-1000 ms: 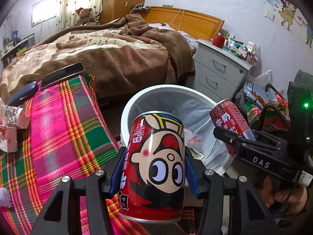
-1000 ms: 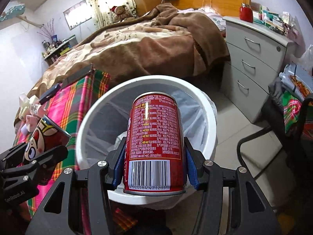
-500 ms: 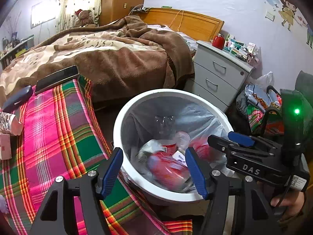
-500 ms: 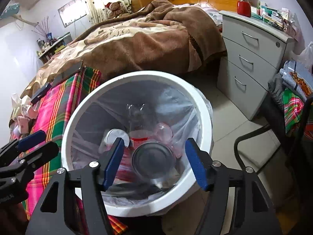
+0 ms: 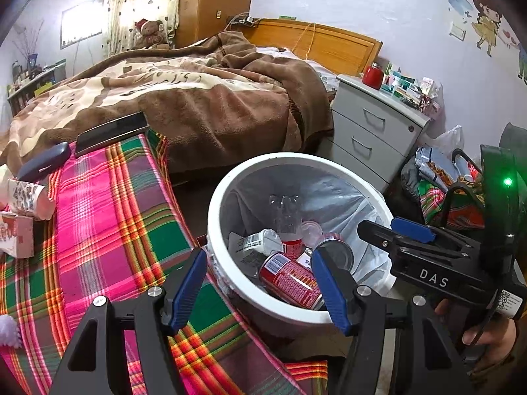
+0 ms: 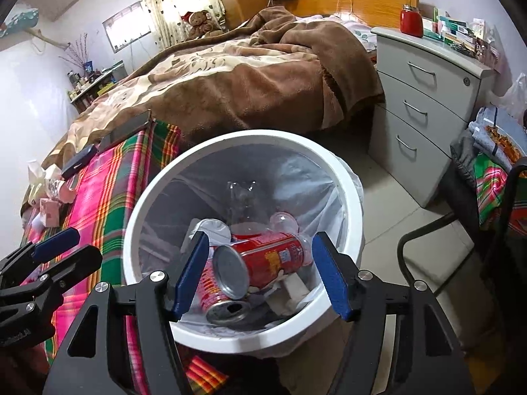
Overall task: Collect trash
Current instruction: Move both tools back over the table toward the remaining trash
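Both of my claws hang over the white bin [image 6: 349,184], and both are released with nothing between the pads. My left claw [image 5: 260,283] sits above the near rim, on the side next to the plaid cloth [image 5: 108,217]. My right claw [image 6: 260,276] hovers over the bin's opening; from the left wrist it shows at the right edge as a black unit lettered DAS [image 5: 408,233], jaws apart, gripped by my right hand [image 5: 487,332].

Inside the bin, on the clear liner, I record two red cans. One red can [image 6: 263,260] lies on its side with its plain end toward the right wrist camera, resting across the second can [image 6: 217,299], whose opened top faces up and outward. A clear plastic bottle [image 6: 243,204] stands behind them, and a white carton [image 5: 253,240] lies beside it.

On the plaid cloth, well apart from the bin, lie a dark case [image 5: 42,161], a paper cup [image 5: 29,197] on its side and a small box [image 5: 16,240].
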Demonstrator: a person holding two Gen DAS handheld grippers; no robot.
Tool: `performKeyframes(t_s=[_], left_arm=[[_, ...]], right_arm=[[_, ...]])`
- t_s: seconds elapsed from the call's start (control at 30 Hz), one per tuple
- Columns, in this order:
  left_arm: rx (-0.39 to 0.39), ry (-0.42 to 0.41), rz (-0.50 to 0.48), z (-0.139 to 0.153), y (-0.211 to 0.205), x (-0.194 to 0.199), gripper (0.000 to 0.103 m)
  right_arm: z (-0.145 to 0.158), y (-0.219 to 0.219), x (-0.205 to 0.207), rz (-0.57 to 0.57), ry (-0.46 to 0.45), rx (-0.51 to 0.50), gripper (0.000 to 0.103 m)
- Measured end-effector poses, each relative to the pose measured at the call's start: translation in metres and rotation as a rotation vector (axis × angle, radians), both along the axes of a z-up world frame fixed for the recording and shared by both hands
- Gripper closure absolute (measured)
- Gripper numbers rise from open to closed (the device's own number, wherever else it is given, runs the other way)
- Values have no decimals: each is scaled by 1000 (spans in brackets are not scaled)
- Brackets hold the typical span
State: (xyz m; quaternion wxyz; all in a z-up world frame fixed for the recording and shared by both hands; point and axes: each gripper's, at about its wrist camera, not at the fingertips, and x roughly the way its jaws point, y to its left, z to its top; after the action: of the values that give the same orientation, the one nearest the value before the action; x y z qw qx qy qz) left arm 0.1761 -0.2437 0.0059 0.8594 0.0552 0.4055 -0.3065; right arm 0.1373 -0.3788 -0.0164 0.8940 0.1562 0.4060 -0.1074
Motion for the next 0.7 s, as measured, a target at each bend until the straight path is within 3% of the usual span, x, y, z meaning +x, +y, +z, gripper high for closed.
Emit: performKeyframes(t_s=[0.7], left_arm=[[-19,-64,142,21,86,-26,37]], right_arm=[[13,61,5,110,-52,-16,36]])
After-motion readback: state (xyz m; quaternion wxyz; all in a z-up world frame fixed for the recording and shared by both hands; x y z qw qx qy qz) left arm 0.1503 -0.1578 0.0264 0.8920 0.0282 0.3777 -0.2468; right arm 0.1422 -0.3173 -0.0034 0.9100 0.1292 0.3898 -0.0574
